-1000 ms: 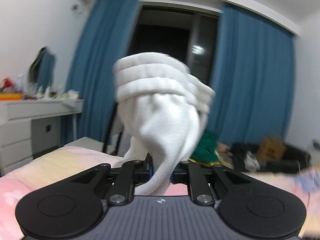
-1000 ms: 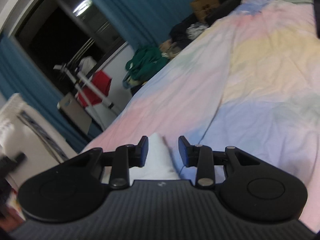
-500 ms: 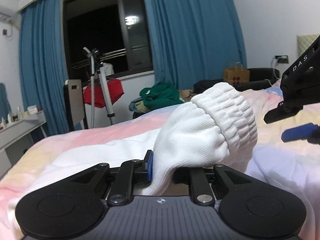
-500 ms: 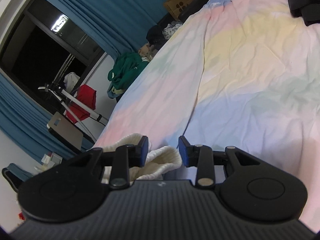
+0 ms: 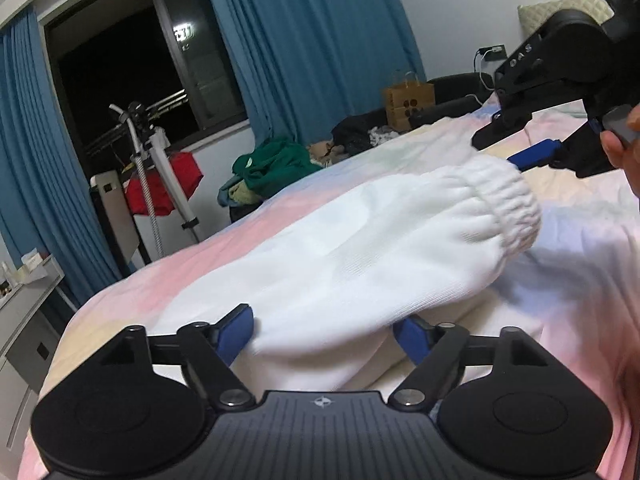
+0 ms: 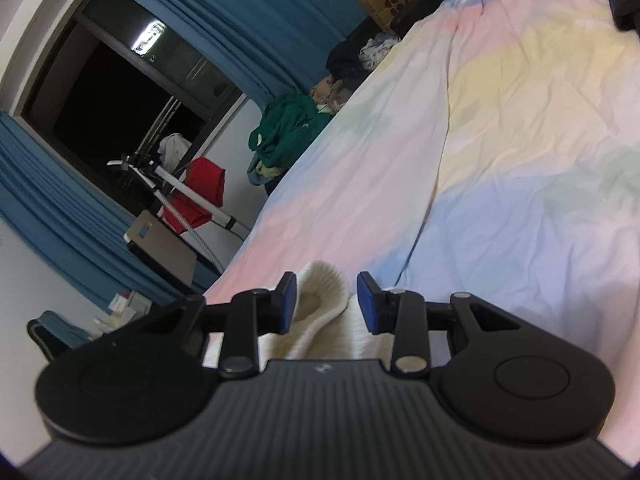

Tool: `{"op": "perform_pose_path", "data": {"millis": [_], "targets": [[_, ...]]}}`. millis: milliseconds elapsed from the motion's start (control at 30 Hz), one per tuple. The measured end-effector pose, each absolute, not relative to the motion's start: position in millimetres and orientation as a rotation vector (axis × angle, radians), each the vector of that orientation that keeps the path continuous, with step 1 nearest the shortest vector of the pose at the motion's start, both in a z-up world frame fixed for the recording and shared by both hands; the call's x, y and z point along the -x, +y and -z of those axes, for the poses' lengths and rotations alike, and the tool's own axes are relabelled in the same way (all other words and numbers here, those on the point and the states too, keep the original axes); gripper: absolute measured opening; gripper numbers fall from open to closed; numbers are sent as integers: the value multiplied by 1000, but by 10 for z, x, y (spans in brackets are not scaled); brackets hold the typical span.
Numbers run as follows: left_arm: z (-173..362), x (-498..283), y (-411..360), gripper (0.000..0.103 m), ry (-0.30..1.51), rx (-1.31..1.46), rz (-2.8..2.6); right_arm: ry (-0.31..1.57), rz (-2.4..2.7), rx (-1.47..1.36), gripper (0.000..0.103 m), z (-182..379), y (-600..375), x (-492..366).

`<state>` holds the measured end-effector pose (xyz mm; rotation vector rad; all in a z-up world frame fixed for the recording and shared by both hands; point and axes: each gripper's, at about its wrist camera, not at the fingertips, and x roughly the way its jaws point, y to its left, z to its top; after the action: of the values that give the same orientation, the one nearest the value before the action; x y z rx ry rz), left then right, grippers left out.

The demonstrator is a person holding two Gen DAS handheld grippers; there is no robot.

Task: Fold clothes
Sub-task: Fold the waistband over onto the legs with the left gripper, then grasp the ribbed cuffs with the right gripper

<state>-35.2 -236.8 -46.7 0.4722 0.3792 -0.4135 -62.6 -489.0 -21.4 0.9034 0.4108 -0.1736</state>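
Currently the left gripper [image 5: 326, 330] sits low over the pastel bedsheet [image 6: 520, 128], pointing toward 1 o'clock, jaws spread wide. The white sock [image 5: 360, 256] lies between the blue pads [image 5: 236, 330]; the left pad touches the toe end, the right pad stands just off the fabric, so nothing is pinched. Sock runs from the gripper toward 1 o'clock, ribbed cuff [image 5: 504, 204] at the far end, resting on the sheet.

Right gripper [image 5: 532, 152] seen in the left wrist view at 2 o'clock, tilted down toward the cuff, one blue pad just beside it. Person's fingers [image 5: 624, 140] wrap its handle at the frame edge.

Right wrist view: right gripper [image 6: 326, 302] jaws parted, cuff opening [image 6: 320, 300] between the pads, nearer the left one; contact cannot be told. Camera rolled, so the bed slopes up toward 1 o'clock.

Background: blue curtains [image 5: 304, 48], green clothing pile [image 5: 276, 164], red garment [image 5: 164, 184] at the garment steamer [image 5: 160, 184], paper bag [image 5: 408, 100].
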Motion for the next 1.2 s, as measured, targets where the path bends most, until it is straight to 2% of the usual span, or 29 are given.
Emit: {"op": "perform_pose_path", "data": {"millis": [100,233,333,367,533,633,833,1000,1200], "targets": [[436,486,-1999,80,390,-464,380,426,175,-884,39,194,-4816,617],[429,453,-1525,82,407,-424,321,432,152,-905,61,189,-4742,618],[455,317,-1138,88,421,-373,282,427,140,-928,76,201,-4684,654],[438,282,-1003,91,433,-334,279,429,132,-941,76,213,-4666,660],[358,178,-586,91,496,-115,258,451,105,-1005,76,311,-4553,658],[330,144,-396,91,505,-27,203,445,109,-1042,84,368,-4508,684],[254,-17,-30,90,508,129,46,408,131,-1123,84,479,-4503,772],[179,84,25,78,489,127,103,427,162,-1111,84,535,-4465,773],[89,213,78,80,465,121,181,466,172,-1133,82,641,-4414,836]]}}
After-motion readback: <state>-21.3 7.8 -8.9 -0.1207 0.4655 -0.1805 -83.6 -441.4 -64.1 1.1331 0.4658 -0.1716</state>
